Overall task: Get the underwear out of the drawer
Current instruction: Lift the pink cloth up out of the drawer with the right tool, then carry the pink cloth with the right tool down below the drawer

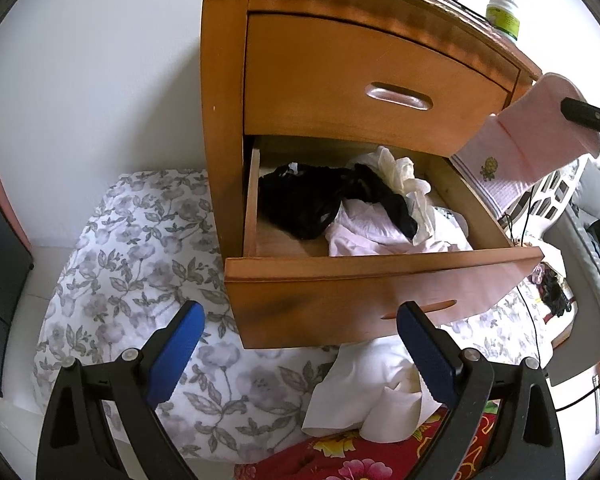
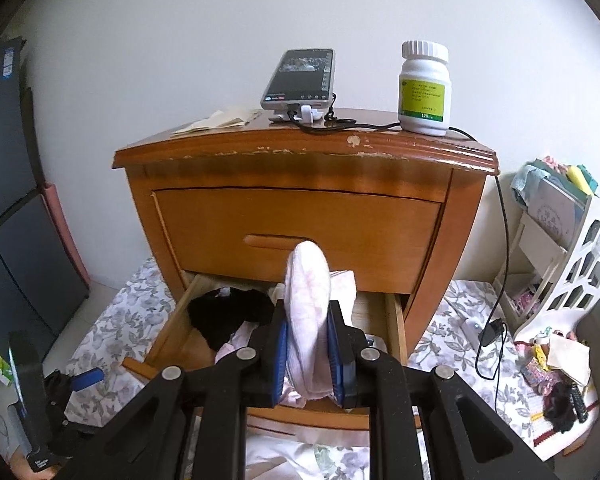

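Kneeling at a two-drawer wooden nightstand (image 2: 300, 216) over grey-flowered white bedding (image 1: 140, 248), we hold our left gripper (image 1: 300, 356) spread empty; our right gripper (image 2: 308, 356) pinches pink ribbed underwear (image 2: 306, 300) above the open lower drawer (image 1: 380, 280).

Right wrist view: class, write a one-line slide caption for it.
Right tool grips pale pink underwear above the open lower drawer of a wooden nightstand.

The nightstand (image 2: 300, 208) has 2 drawers; the lower drawer (image 1: 380, 292) stands pulled out with garments (image 1: 340, 204) in it. On top, a phone (image 2: 300, 76) sits left of a bottle (image 2: 424, 88).
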`<state>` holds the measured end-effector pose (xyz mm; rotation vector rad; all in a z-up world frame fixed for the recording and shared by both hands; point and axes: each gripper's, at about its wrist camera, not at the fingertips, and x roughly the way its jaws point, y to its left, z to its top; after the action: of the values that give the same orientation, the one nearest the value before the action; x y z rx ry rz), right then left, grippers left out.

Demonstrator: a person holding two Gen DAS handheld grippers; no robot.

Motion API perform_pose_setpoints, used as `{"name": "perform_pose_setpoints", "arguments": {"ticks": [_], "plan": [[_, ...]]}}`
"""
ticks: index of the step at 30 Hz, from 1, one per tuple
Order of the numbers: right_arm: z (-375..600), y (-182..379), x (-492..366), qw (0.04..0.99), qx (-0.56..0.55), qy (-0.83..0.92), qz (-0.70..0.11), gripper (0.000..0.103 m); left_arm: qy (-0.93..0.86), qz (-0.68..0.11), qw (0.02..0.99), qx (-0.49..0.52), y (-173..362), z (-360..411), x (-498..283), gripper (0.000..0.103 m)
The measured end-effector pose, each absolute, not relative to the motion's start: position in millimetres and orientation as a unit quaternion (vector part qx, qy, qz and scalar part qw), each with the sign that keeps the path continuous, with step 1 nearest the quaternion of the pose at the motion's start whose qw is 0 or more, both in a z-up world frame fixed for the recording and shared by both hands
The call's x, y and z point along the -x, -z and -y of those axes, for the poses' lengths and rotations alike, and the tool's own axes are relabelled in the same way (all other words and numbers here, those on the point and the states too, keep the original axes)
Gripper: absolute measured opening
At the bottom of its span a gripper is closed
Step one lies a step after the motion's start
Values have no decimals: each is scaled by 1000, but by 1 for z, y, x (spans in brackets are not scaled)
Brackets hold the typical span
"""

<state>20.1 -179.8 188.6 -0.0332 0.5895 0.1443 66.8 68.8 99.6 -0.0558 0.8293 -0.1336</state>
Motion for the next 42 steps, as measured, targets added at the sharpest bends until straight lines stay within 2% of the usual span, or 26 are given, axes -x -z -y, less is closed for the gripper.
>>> {"name": "perform_pose_setpoints", "arguments": {"ticks": [33, 37, 42], "plan": [[172, -189, 78, 937, 32, -192, -290, 19, 37, -385, 922, 30, -123, -52, -45, 97], [168, -175, 77, 927, 30, -208, -312, 19, 32, -383, 922, 38, -124, -56, -44, 97], [161, -134, 59, 899, 21, -220, -378, 19, 30, -385, 921, 40, -122, -57, -45, 97]]}}
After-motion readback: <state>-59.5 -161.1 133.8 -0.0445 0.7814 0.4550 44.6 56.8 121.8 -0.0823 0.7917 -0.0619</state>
